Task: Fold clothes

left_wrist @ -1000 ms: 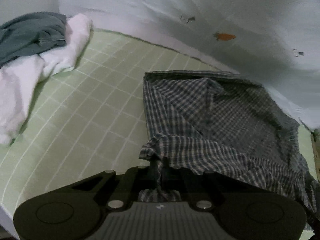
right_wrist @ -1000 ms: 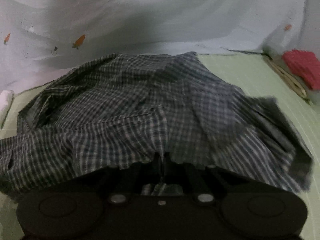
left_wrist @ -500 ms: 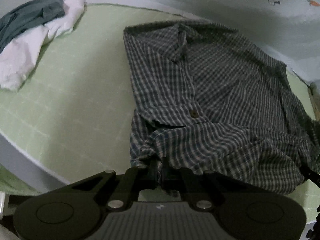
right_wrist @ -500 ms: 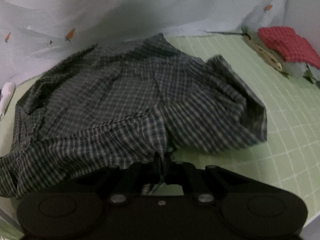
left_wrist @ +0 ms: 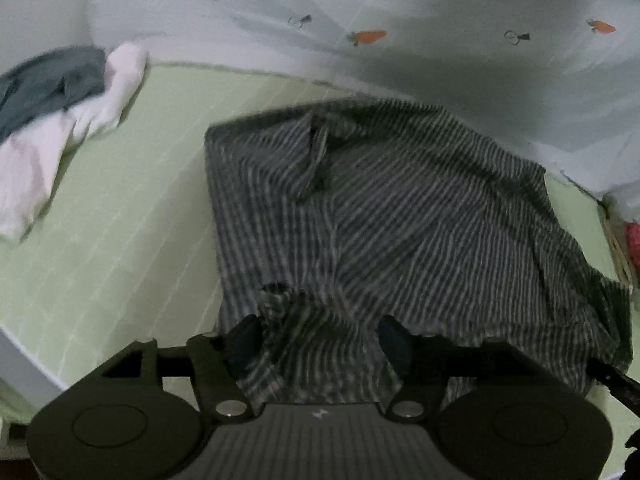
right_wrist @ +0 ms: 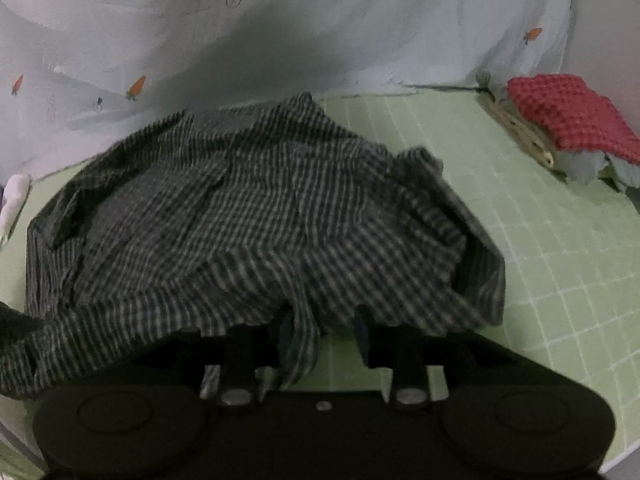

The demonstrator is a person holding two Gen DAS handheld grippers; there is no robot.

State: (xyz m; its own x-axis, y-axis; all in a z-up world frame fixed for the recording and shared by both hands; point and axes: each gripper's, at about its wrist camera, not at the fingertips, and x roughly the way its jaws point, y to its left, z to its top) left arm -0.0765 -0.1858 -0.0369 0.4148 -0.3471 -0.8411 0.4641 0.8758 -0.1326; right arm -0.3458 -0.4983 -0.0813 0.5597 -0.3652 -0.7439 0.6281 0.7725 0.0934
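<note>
1. On my left wrist camera the left gripper [left_wrist: 320,338] has its jaws spread wide; they have just been opening. A loose fold of the checked shirt [left_wrist: 400,216] hangs between them, and the pads no longer press on it.
2. On my right wrist camera the right gripper [right_wrist: 320,334] is part open, its jaws also just parted. A strip of the shirt's hem drapes down beside the left finger, unclamped.
3. The shirt [right_wrist: 256,216] lies rumpled on the green gridded mat [left_wrist: 120,216], reaching from the near edge to the pale sheet [left_wrist: 440,8] with carrot prints at the far edge.
4. Only my left view shows the white cloth [left_wrist: 48,148] and grey garment [left_wrist: 44,84] piled at the mat's far left corner.
5. Only my right view shows clearly the red cloth [right_wrist: 568,116] on a stack at the far right corner.
</note>
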